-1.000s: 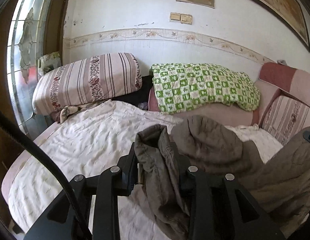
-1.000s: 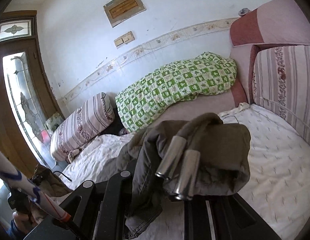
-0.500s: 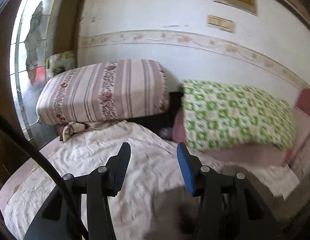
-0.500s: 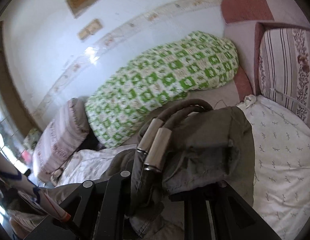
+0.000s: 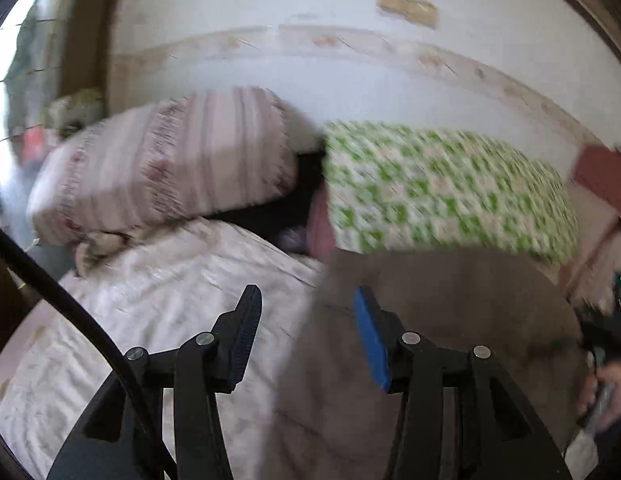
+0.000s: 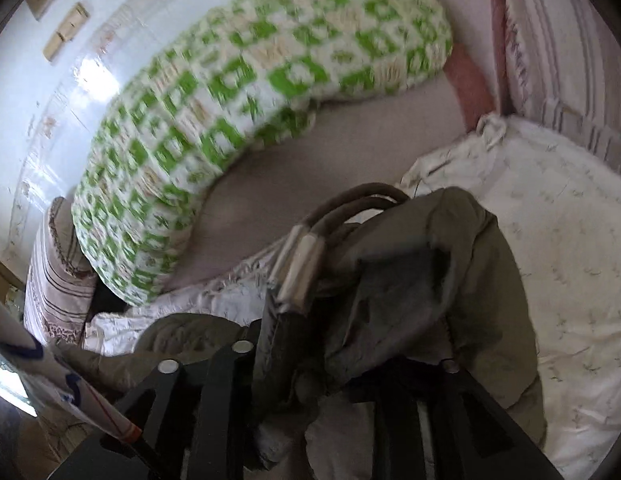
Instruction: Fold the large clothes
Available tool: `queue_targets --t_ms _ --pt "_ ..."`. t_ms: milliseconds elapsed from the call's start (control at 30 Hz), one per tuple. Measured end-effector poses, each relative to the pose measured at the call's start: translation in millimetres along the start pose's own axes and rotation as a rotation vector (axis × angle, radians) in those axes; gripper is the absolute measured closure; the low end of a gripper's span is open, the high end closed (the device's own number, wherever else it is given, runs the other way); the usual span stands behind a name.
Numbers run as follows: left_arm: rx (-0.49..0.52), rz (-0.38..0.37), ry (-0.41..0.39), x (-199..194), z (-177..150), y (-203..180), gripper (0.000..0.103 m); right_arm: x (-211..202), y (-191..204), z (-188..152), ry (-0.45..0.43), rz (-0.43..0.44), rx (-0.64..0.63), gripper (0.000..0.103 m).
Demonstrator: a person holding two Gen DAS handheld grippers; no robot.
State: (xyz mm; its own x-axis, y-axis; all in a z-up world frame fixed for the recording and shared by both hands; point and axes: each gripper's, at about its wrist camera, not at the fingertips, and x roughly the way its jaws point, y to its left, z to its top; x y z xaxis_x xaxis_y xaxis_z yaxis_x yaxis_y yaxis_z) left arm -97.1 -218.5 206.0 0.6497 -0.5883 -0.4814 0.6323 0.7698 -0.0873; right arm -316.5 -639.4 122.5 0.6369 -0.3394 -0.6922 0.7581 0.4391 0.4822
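Right gripper (image 6: 338, 344): jaws opening, with a thick bunch of the olive-brown jacket (image 6: 426, 292) between them. The fabric buries both fingertips, so whether the pads press on it cannot be told. Two metal-tipped drawcord ends (image 6: 300, 264) stand up at 11 o'clock from the fingers, their cords looping over the bunch. The rest of the jacket trails toward 8 o'clock onto the white quilted cover (image 6: 566, 248), which spreads from 1 to 4 o'clock.

Left gripper (image 5: 306, 320): jaws apart and empty, a black pad at left and a blue pad (image 5: 370, 340) at right. The jacket (image 5: 450, 312) lies as a brown mass from 12 to 5 o'clock of the fingers, its near edge passing just under the blue pad; the white cover (image 5: 150, 304) fills 7 to 11 o'clock.

Risks, as judged:
- As the right jaws widen, the bunch may drop in a heap, not flat, so the fold loses its line.
- The cord ends may snag on a finger and drag the cloth as the hand draws off.
- The left jaws, empty, pin no edge; the slack jacket can slide on the smooth cover.

Hard to read: the left view is motion-blurred, so jacket seams, sleeves and collar cannot be separated. At its 3 o'clock edge a dark shape, possibly the other gripper and a hand, is cut off. Beyond lie a green checked blanket (image 6: 246, 92) and a striped cushion (image 5: 170, 168).
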Motion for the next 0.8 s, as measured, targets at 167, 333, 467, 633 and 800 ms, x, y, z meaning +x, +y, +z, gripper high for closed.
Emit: queue_targets --t_ms 167,333,467,633,800 --pt "0.08 -0.102 0.088 29 -30 -48 0.056 2 -17 5 0.065 0.122 0.102 0.051" --pt "0.167 -0.097 0.158 65 -55 -78 0.056 -29 -32 7 0.034 0.251 0.133 0.04" --pt "0.167 -0.062 0.217 93 -68 -80 0.056 -48 -24 -4 0.031 0.236 0.011 0.038" --pt "0.134 -0.024 0.279 121 -76 -72 0.049 -49 -5 -27 -0.007 0.1 -0.201 0.038" --pt "0.131 -0.005 0.327 140 -85 -69 0.04 0 -8 -42 0.111 -0.074 -0.32 0.04"
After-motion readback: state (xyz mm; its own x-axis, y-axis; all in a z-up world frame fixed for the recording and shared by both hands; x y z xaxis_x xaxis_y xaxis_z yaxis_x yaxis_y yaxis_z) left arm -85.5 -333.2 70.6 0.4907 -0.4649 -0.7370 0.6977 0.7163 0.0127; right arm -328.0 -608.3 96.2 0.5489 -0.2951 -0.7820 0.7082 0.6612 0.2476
